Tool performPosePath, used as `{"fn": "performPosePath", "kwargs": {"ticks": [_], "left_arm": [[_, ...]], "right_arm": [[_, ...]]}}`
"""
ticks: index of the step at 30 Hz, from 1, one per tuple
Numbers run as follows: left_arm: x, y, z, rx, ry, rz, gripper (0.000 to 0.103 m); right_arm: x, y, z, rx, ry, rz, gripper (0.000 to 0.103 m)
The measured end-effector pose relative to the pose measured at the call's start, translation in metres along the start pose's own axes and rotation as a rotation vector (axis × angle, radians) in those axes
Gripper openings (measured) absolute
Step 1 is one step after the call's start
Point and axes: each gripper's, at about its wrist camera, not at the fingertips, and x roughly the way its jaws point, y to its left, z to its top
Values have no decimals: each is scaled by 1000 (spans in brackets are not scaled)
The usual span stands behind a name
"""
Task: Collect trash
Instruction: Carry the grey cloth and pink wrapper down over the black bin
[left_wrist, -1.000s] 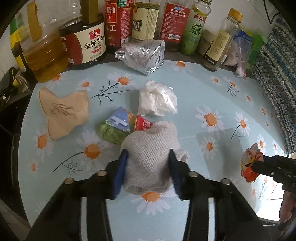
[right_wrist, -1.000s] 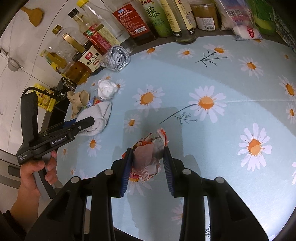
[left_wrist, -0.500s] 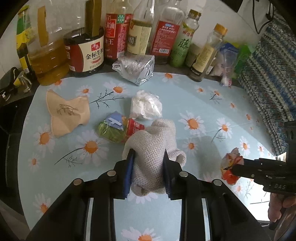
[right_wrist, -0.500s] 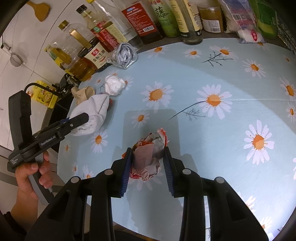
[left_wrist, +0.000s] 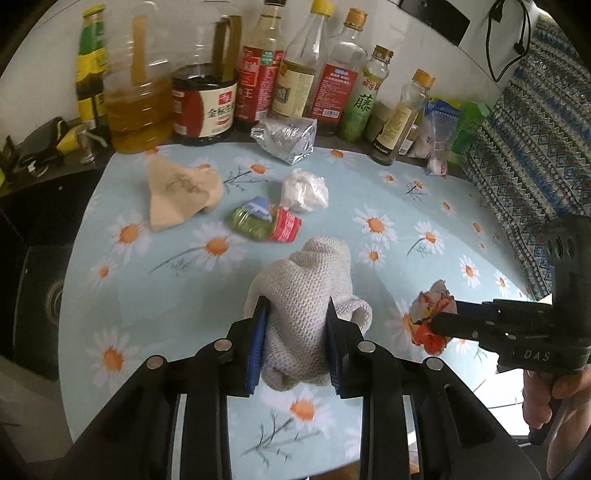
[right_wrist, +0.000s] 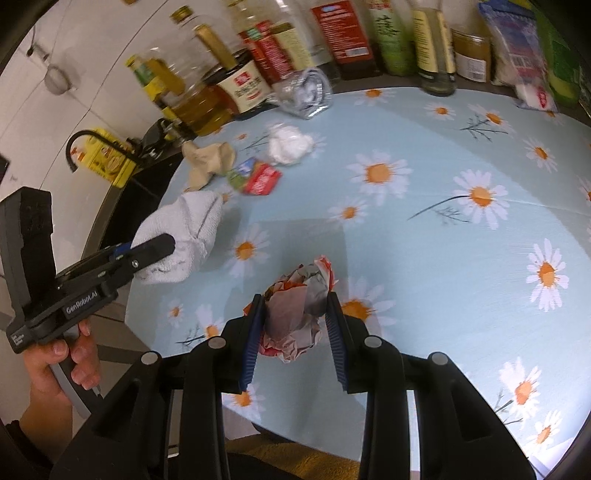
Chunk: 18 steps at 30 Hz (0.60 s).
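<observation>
My left gripper (left_wrist: 295, 314) is shut on a grey knitted cloth (left_wrist: 310, 280) and holds it above the daisy tablecloth (left_wrist: 166, 295). It also shows in the right wrist view (right_wrist: 184, 232). My right gripper (right_wrist: 295, 310) is shut on a crumpled red and grey wrapper (right_wrist: 299, 306), seen from the left wrist (left_wrist: 430, 317) too. On the table lie a beige crumpled paper (left_wrist: 181, 192), a green and red snack wrapper (left_wrist: 264, 221), a white tissue ball (left_wrist: 304, 190) and a silver foil bag (left_wrist: 286, 138).
A row of oil and sauce bottles (left_wrist: 258, 74) stands along the table's far edge. A patterned blue cloth (left_wrist: 535, 147) hangs at the right. A dark stove area (left_wrist: 33, 221) lies left of the table. Small packets (right_wrist: 524, 66) sit at the back right.
Both grippers have pulled back and up from the table, each keeping its grip. The cloth has come away from the snack wrapper, which now lies uncovered.
</observation>
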Motion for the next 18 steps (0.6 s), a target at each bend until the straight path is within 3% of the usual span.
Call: {"fn": "performPosePath", "kwargs": {"ticks": [18], "left_arm": [[-58, 38, -87, -52, -4, -20, 27]], "right_arm": [[19, 88, -62, -96, 59, 27, 35]]}}
